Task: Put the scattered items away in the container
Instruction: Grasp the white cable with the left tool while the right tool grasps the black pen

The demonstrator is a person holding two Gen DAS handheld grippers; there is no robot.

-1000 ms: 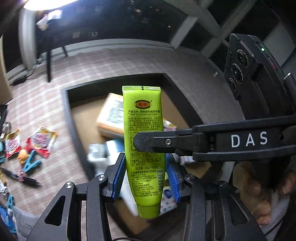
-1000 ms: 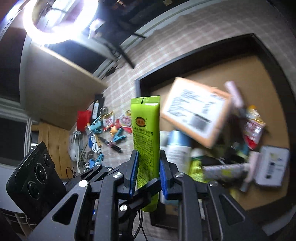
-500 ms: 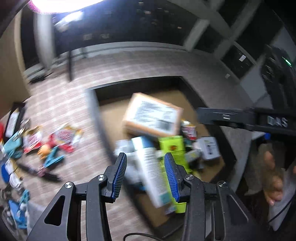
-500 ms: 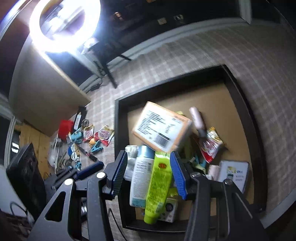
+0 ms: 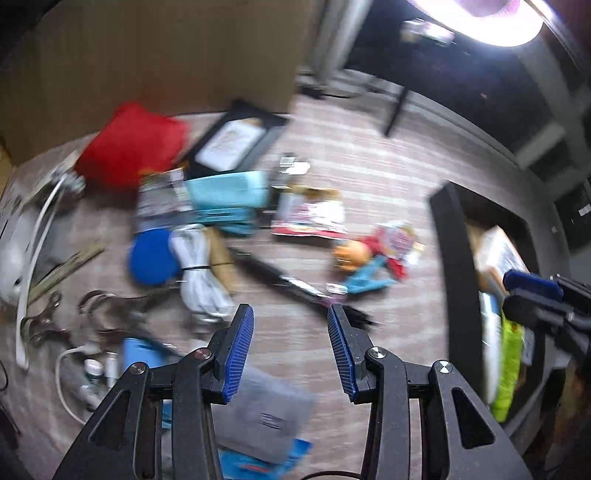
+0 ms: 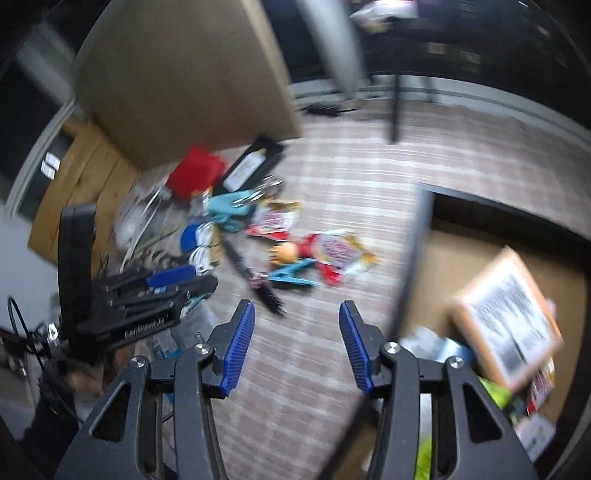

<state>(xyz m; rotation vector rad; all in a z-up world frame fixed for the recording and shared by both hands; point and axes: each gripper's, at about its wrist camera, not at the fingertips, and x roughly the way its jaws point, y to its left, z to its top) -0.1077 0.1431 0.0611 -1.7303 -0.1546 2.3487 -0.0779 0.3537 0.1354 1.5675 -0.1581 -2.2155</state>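
Scattered colourful small items (image 5: 303, 229) litter the checked cloth; both the left gripper (image 5: 290, 349) and right gripper (image 6: 297, 345) gape wide, holding nothing; dark rectangular container (image 6: 417, 258) sits rightward.

A checked cloth of pale pink and beige (image 5: 369, 177) covers the surface, blurred in both views. At the far left stands a large tan board (image 6: 177, 74). A bright ring light (image 5: 484, 18) glares at the far right in the left wrist view. Behind, the room is dark, with 1 thin black leg (image 6: 396, 107) standing on the far edge and wooden planks (image 6: 74, 177) at the left.
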